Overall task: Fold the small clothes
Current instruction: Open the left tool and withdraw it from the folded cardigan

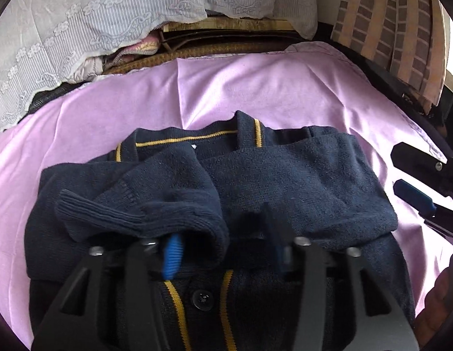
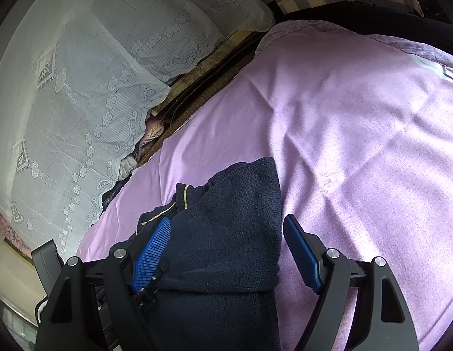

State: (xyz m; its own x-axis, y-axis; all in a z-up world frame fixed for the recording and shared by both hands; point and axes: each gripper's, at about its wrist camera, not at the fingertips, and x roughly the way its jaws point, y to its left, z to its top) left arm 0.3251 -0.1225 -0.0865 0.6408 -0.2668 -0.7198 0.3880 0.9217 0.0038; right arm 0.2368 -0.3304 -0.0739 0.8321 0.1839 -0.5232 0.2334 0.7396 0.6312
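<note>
Your navy cardigan (image 1: 284, 175) lies on the lilac sheet (image 1: 255, 87), its collar with the thin yellow stripe (image 1: 185, 139) turned away from you and both sleeves folded in across the chest. The left sleeve ends in a ribbed cuff (image 1: 109, 213) that lies just above your left gripper (image 1: 226, 251). That gripper's jaws stand partly apart over the button placket; one blue pad (image 1: 172, 256) shows under the edge of the cuff fabric, while the other pad is dark and blurred. The cuff drapes close over the pad, yet nothing is pinched between the two sides. A black button (image 1: 202, 297) and two yellow trim lines sit directly below the jaws.

Your right gripper (image 2: 226, 251) has its jaws spread wide, with the folded right sleeve (image 2: 241, 219) lying between them. The left blue pad (image 2: 151, 254) sits at the sleeve's inner edge and the right pad (image 2: 302, 254) stands clear of the knit, over the sheet. In the left wrist view this same gripper shows at the right edge, just beside the cardigan.

Beyond the sheet, a white lace cloth (image 2: 80, 87) covers what lies behind, and a checked brown and tan fabric (image 1: 387, 14) hangs at the far right. A woven mat edge (image 1: 168, 58) shows between the lace and the sheet.
</note>
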